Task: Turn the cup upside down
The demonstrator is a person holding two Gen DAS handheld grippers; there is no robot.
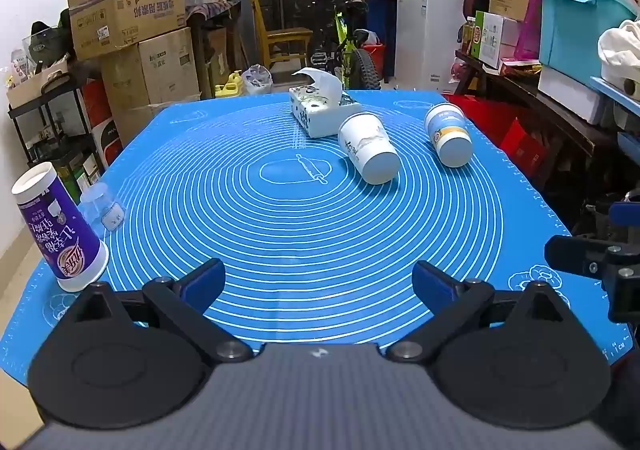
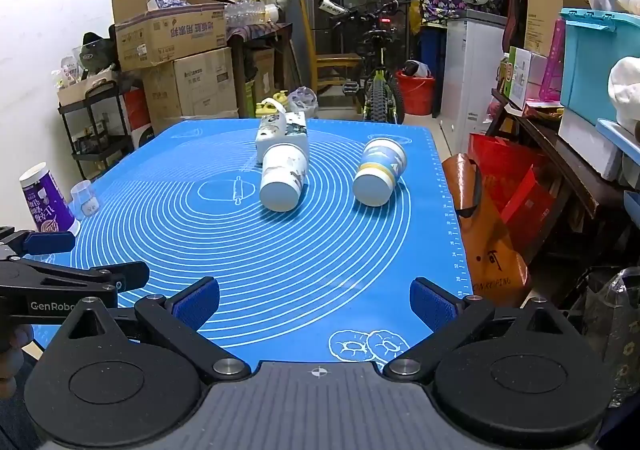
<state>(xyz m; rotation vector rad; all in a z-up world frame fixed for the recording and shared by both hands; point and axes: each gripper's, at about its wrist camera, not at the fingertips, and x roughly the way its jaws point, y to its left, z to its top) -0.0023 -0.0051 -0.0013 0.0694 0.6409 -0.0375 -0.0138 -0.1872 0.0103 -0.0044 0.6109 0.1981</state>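
Two paper cups lie on their sides on the blue mat (image 1: 304, 234), bases toward me: a white cup with ink art (image 1: 368, 153) (image 2: 283, 181) and a blue-and-yellow banded cup (image 1: 448, 134) (image 2: 379, 177). A purple cup (image 1: 60, 226) (image 2: 47, 198) stands upside down at the mat's left edge, beside a small clear cup (image 1: 102, 205) (image 2: 85, 198). My left gripper (image 1: 318, 284) is open and empty over the near mat. My right gripper (image 2: 314, 302) is open and empty at the mat's near right; it also shows in the left wrist view (image 1: 600, 262).
A white tissue box (image 1: 320, 105) (image 2: 285, 131) sits at the far middle of the mat, just behind the white cup. Cardboard boxes, a bicycle, a chair and storage bins crowd the room beyond. An orange bag (image 2: 486, 234) hangs off the table's right side.
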